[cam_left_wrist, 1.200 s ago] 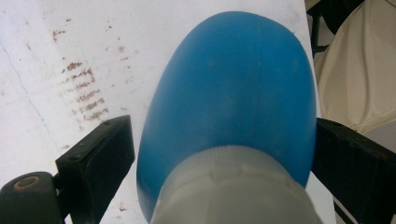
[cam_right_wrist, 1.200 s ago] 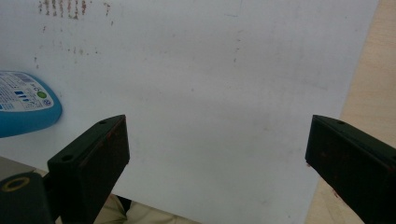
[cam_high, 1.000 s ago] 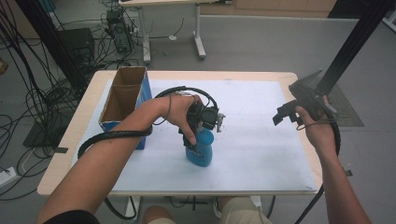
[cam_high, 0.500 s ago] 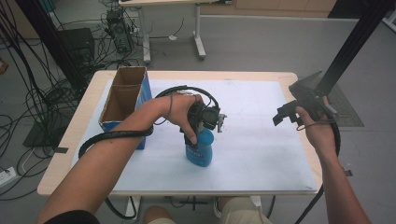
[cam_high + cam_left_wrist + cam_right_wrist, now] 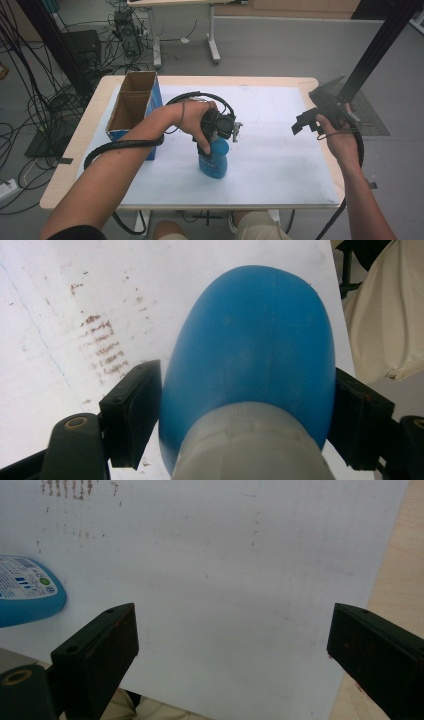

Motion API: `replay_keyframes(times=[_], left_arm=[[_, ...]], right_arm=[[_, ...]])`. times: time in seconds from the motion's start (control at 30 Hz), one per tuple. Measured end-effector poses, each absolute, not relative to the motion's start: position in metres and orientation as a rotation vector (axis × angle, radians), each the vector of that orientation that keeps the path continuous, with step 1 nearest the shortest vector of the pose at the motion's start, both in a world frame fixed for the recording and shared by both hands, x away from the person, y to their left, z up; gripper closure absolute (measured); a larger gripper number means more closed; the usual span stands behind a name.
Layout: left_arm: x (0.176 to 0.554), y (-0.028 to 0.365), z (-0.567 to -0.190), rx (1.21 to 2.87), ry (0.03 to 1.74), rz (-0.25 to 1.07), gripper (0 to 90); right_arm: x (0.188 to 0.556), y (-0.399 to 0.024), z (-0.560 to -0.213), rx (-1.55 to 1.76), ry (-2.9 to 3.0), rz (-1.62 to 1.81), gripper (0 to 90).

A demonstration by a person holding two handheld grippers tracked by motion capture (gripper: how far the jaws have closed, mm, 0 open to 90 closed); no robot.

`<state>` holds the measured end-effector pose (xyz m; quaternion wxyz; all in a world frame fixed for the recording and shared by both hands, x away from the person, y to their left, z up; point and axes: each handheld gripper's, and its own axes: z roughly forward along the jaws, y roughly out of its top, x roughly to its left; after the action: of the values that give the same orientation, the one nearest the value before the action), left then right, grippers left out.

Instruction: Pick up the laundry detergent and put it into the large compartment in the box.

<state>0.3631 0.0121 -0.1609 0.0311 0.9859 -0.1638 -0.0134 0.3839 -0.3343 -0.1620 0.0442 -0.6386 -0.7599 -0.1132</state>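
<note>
The left tongs (image 5: 216,145) have just been closing and are now pinching the blue bottle (image 5: 214,161) standing mid-worktop (image 5: 280,150), the right tongs (image 5: 306,122) are hanging wide open and empty alongside, so next probably comes a steady lift.

A lab: cable bundles (image 5: 30,95), equipment racks (image 5: 85,50), a white-topped test table (image 5: 280,115).

L gripper (image 5: 220,131) atop upright blue bottle (image 5: 214,161); R gripper (image 5: 320,114) raised, cardboard box (image 5: 131,107) left
</note>
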Motion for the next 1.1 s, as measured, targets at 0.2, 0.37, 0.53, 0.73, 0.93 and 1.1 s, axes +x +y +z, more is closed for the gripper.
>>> replay_keyframes(times=[0.2,0.37,0.53,0.73,0.93,1.1], left_arm=[[0.3636,0.0104,-0.1612,3.041,-0.523,-0.046,33.7],[0.3632,0.0095,-0.1611,3.044,-0.527,-0.044,35.1],[0.3620,0.0086,-0.1610,3.048,-0.536,-0.037,35.5],[0.3614,0.0057,-0.1609,3.057,-0.546,-0.035,35.8],[0.3609,0.0047,-0.1609,3.061,-0.550,-0.033,35.9],[0.3609,0.0039,-0.1609,3.064,-0.552,-0.034,35.9]], right_arm=[[0.3831,-0.3351,-0.1615,-1.954,-2.323,-0.348,6.1],[0.3830,-0.3352,-0.1625,-1.952,-2.324,-0.352,6.1],[0.3834,-0.3337,-0.1628,-1.953,-2.322,-0.349,6.1],[0.3840,-0.3324,-0.1630,-1.950,-2.326,-0.346,6.1],[0.3837,-0.3327,-0.1630,-1.951,-2.325,-0.348,6.1],[0.3836,-0.3328,-0.1630,-1.950,-2.325,-0.349,6.1]])
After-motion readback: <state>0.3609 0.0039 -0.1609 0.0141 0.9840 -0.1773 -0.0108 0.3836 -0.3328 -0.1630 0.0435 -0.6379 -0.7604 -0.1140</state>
